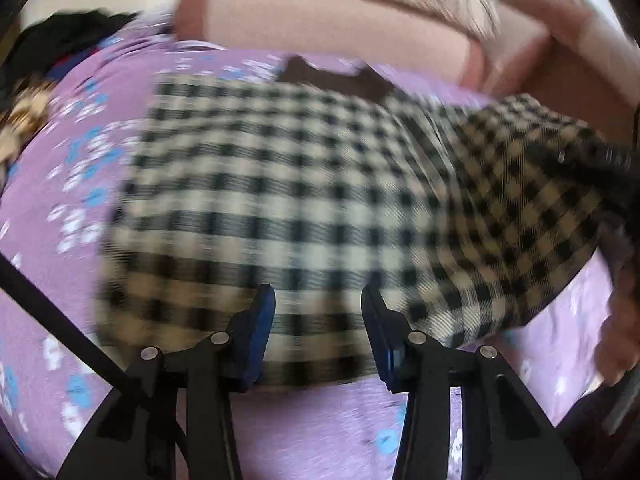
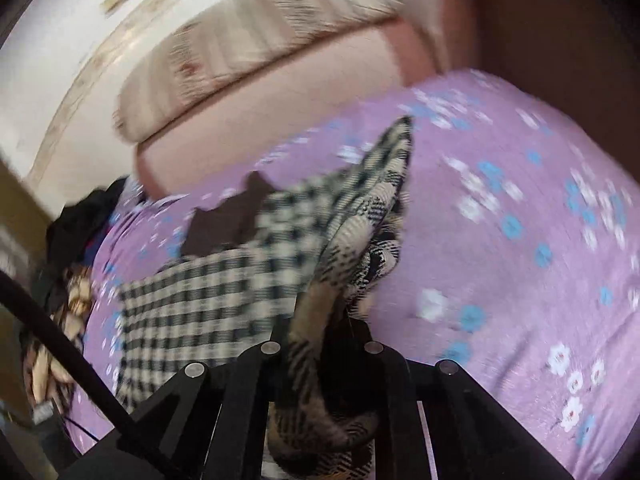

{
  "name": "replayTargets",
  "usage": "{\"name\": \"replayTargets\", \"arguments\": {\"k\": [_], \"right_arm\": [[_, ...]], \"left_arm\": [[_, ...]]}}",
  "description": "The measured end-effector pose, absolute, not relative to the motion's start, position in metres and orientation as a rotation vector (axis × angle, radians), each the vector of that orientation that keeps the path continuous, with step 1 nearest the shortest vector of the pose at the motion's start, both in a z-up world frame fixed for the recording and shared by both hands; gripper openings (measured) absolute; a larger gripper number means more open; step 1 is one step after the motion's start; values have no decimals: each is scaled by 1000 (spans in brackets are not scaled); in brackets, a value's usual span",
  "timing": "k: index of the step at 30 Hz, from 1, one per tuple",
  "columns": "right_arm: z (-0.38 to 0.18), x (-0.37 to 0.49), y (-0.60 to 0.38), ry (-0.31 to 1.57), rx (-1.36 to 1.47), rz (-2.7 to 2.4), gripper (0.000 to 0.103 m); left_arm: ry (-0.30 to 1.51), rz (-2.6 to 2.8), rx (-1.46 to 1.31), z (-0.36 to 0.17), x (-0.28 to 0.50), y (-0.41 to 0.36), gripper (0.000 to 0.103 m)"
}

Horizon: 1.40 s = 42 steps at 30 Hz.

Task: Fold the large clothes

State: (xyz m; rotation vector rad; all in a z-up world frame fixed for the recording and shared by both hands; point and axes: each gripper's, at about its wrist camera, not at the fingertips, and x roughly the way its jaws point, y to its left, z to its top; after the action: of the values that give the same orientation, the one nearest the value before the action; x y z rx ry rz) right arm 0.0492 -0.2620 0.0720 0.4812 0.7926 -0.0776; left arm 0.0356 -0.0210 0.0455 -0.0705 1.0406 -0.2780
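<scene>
A black-and-cream checked garment (image 1: 288,184) with a brown collar (image 1: 332,78) lies on a purple flowered bedsheet (image 1: 48,264). My left gripper (image 1: 318,312) is open and empty, its blue-padded fingers (image 1: 260,320) just above the garment's near hem. In the right wrist view my right gripper (image 2: 324,344) is shut on a bunched edge of the checked garment (image 2: 208,300) and lifts that side off the sheet (image 2: 520,280). The right gripper's black body (image 1: 616,172) shows at the right edge of the left wrist view, holding the raised fold. Both views are motion-blurred.
A pink bed headboard (image 1: 320,16) with a beige striped pillow (image 2: 256,52) stands behind the bed. A pile of dark and patterned clothes (image 1: 52,52) lies at the bed's far left, also in the right wrist view (image 2: 72,264). A black cable (image 1: 52,316) crosses the left.
</scene>
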Motion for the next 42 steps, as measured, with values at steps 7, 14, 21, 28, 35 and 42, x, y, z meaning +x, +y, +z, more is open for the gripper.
{"name": "replayTargets", "arguments": {"k": [7, 14, 21, 28, 35, 42], "right_arm": [[93, 79, -161, 808, 299, 120, 11], [70, 100, -59, 874, 177, 275, 11], [33, 99, 3, 944, 65, 451, 41], [42, 50, -30, 947, 155, 630, 57], [46, 17, -113, 926, 280, 474, 58], [43, -1, -150, 925, 307, 367, 58]], "left_arm": [[992, -51, -333, 73, 56, 105, 44], [927, 133, -491, 83, 47, 200, 44], [924, 90, -587, 76, 59, 218, 47], [928, -46, -607, 67, 71, 183, 47], [883, -239, -441, 76, 89, 103, 49], [1026, -256, -243, 34, 108, 44, 15]]}}
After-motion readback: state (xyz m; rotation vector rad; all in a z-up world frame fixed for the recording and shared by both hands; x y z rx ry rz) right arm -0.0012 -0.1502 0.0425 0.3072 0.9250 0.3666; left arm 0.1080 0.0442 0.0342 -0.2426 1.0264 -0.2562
